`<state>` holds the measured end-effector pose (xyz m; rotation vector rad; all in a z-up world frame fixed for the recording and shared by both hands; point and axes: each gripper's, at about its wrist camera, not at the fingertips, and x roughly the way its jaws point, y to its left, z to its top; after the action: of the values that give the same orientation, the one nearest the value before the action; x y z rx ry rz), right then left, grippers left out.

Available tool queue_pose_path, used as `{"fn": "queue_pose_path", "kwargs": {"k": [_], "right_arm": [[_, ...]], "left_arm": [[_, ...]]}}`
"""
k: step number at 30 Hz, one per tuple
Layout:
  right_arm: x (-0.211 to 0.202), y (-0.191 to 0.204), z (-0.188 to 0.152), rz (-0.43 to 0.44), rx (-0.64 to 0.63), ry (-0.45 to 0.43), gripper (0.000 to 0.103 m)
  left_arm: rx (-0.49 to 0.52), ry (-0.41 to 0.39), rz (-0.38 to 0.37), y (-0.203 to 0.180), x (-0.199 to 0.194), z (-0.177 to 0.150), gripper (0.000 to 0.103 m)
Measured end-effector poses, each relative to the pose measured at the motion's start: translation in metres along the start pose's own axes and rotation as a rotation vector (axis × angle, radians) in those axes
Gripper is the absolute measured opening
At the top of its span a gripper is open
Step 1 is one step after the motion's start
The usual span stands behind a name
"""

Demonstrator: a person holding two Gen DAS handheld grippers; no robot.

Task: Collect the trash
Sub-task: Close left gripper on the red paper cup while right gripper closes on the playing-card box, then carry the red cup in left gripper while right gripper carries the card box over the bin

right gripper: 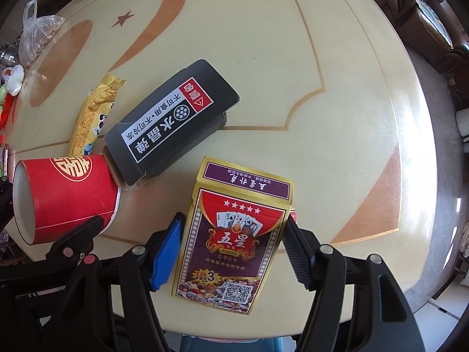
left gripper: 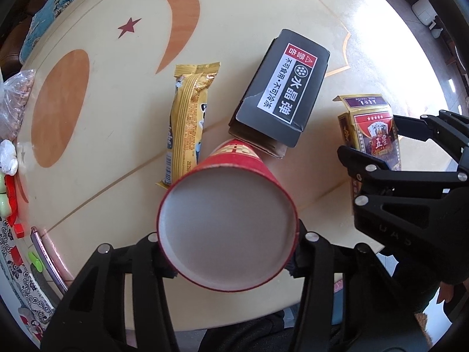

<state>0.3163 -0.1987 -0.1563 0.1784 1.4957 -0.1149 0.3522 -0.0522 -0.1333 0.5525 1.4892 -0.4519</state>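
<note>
Left wrist view: a round cream table point(left gripper: 249, 14) with an orange crescent, an orange oval and a dark red star inlaid in its top.
Far left edge: a clear plastic bag point(left gripper: 13, 99) of brownish contents sat at the table's rim, with a crumpled white wad point(left gripper: 7, 158) just below it.
Left of centre: a gold snack wrapper point(left gripper: 189, 117) lay flat and lengthwise on the table.
Centre: a red paper cup point(left gripper: 228, 228) was tipped on its side, its white mouth facing the camera, with the left gripper point(left gripper: 231, 259) clamped across the cup's rim, 1 finger on each side.
Behind the cup: a dark grey box point(left gripper: 281, 88) with a white Chinese-character label lay flat, its torn near end touching the cup's base.
Right: the right gripper point(left gripper: 378, 143) had closed on a playing-card box point(left gripper: 372, 123) near the table's edge.
Right wrist view: the blue pad point(right gripper: 167, 252) and the black ribbed pad point(right gripper: 296, 252) pressed the 2 long sides of the card box, which showed 5 stars, the word POKER and a QR code; its top flap stood open.
Trash on the table: wrapper, cup, grey box and card box lay close together in the near half.
</note>
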Motion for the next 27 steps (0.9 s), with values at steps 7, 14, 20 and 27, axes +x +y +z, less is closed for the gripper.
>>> {"fn": "queue_pose_path", "kwargs": {"k": [7,14,20,27], "right_arm": [[-0.019,-0.002,-0.009,0.013,-0.039,-0.029,0.064],[-0.046,-0.003,-0.027,0.004,-0.07,-0.074,0.063],[-0.067,-0.008,-0.037,0.008,-0.095,-0.111,0.064],[-0.101,-0.008,-0.061,0.032,-0.169,-0.168,0.063]], "left_arm": [[-0.014,-0.017,0.013,0.006,-0.002,-0.01,0.049],[-0.025,-0.043,0.039,0.009,-0.019,-0.027,0.05],[-0.036,-0.078,0.056,0.0,-0.051,-0.045,0.05],[-0.046,-0.147,0.086,-0.027,-0.089,-0.086,0.05]]}}
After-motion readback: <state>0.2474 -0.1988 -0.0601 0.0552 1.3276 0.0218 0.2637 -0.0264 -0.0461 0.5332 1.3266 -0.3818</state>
